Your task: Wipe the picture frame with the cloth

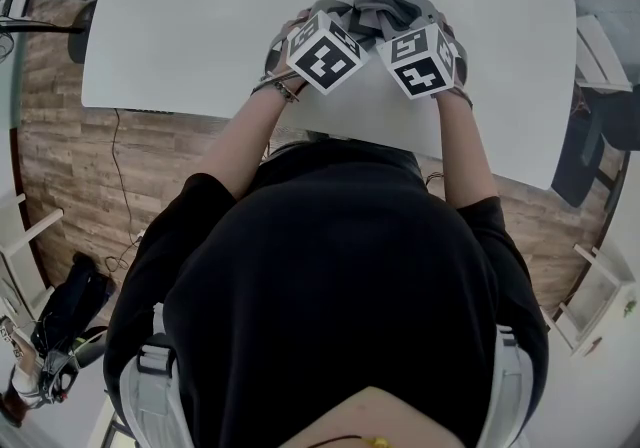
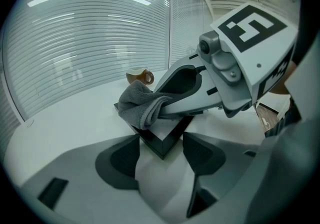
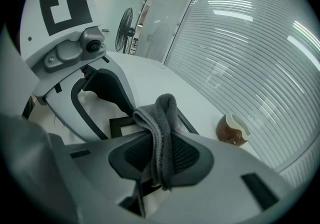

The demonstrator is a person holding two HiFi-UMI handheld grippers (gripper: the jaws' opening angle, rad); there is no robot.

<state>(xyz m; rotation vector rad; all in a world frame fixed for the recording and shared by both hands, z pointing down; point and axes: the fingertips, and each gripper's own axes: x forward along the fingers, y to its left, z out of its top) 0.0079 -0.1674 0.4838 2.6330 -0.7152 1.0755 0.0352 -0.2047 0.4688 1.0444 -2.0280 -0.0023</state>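
On the white table [image 1: 180, 26]: the picture frame [image 2: 162, 143] lies flat at 12 o'clock from both grippers, one corner pointing at the left one.
Cloth [image 3: 162, 113]: grey and bunched, resting on the frame's face.
Right gripper [image 3: 161, 155]: jaws clamped on a fold of the cloth, over the frame.
Left gripper [image 2: 160, 163]: jaws wide and empty, the frame's corner just beyond them.
Coming move, I'd guess: the right drags the cloth across while the left, nearer the corner, steadies it.

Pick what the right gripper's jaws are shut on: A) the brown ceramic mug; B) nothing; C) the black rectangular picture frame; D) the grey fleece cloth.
D: in the right gripper view, the right gripper pinches a fold of the grey fleece cloth.
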